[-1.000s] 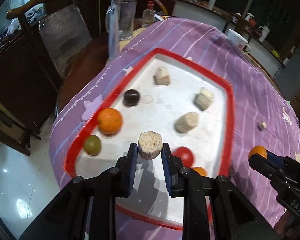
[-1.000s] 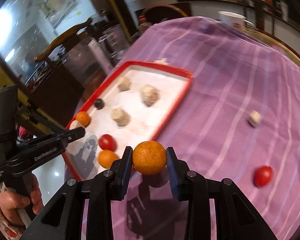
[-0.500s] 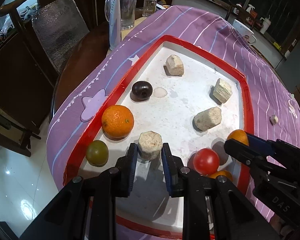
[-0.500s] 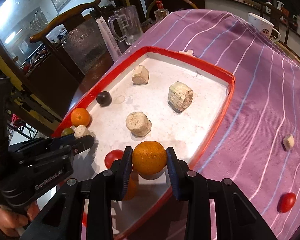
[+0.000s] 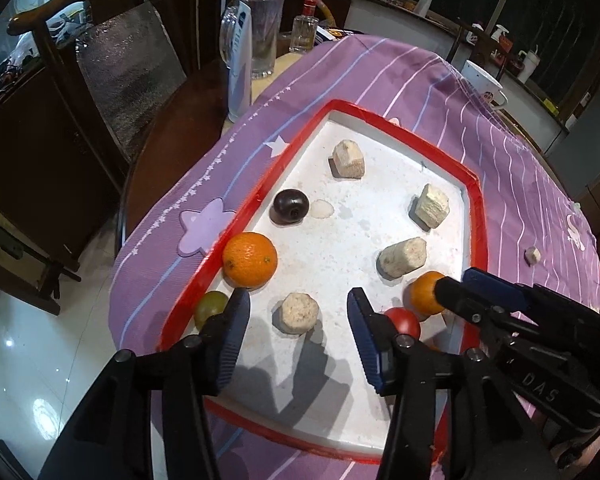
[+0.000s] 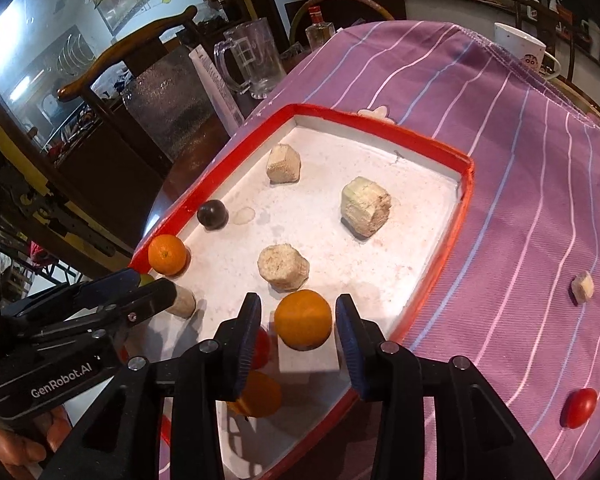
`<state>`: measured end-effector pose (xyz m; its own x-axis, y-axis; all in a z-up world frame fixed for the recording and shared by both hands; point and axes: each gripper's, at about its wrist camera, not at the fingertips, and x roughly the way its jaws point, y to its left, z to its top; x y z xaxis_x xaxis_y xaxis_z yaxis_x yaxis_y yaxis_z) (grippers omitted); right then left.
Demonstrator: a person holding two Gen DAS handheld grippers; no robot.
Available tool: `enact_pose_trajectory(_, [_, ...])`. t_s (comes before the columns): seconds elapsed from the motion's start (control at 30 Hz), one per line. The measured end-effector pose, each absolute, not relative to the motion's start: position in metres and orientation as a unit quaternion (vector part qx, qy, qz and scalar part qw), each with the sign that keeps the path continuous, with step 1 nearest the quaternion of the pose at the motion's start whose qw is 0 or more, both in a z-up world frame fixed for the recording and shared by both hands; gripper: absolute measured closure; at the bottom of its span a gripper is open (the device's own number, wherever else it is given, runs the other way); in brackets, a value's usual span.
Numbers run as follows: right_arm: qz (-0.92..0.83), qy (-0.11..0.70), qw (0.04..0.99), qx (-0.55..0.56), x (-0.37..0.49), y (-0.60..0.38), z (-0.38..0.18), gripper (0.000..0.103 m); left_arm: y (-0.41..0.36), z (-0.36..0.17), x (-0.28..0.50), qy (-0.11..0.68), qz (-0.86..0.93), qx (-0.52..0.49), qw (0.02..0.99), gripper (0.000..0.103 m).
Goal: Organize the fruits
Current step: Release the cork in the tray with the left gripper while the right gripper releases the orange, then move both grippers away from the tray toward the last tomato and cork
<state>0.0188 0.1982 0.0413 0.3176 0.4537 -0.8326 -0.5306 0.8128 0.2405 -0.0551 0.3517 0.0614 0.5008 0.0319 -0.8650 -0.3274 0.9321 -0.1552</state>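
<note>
**tray_watcher:** So how far along is this? Most of the stuff looks parked already in the red-rimmed white tray: a big orange against the left rim, a dark round plum behind it, a small green fruit in the near-left corner, a red tomato, plus several pale beige chunks.

**umi_fan:** Yeah, I'd call it mostly done. The left gripper has its blue pads spread wide, with a pale faceted piece sitting free on the tray floor between them, touching neither. The right gripper looks let go too: there's a gap on both sides of the round orange citrus between its pads, which seems to sit on the tray near the right rim. Another orange fruit lies just below it.

**tray_watcher:** What's left then?

**umi_fan:** From the right wrist view, a second red tomato and a small beige cube are out on the purple striped cloth, well apart from the tray. My guess is those go in next.
</note>
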Motion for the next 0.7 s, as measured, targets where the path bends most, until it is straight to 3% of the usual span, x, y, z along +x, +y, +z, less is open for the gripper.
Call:
enact_pose_trajectory(0.1, [0.297,0.492,0.818,-0.019,0.018,0.187,0.051,0.059,0.355,0.074,-0.064,0.481,0.117,-0.154,0.855,0.052])
enact_pose_trajectory(0.23, [0.289,0.488,0.823,0.019,0.015,0.169,0.063,0.058,0.358,0.092,-0.082,0.461,0.135,-0.153,0.863,0.040])
enact_pose_trajectory(0.7, [0.307,0.489,0.814,0.061,-0.018,0.137,0.074,0.057,0.328,0.113,-0.124,0.458,0.167,-0.150,0.860,0.040])
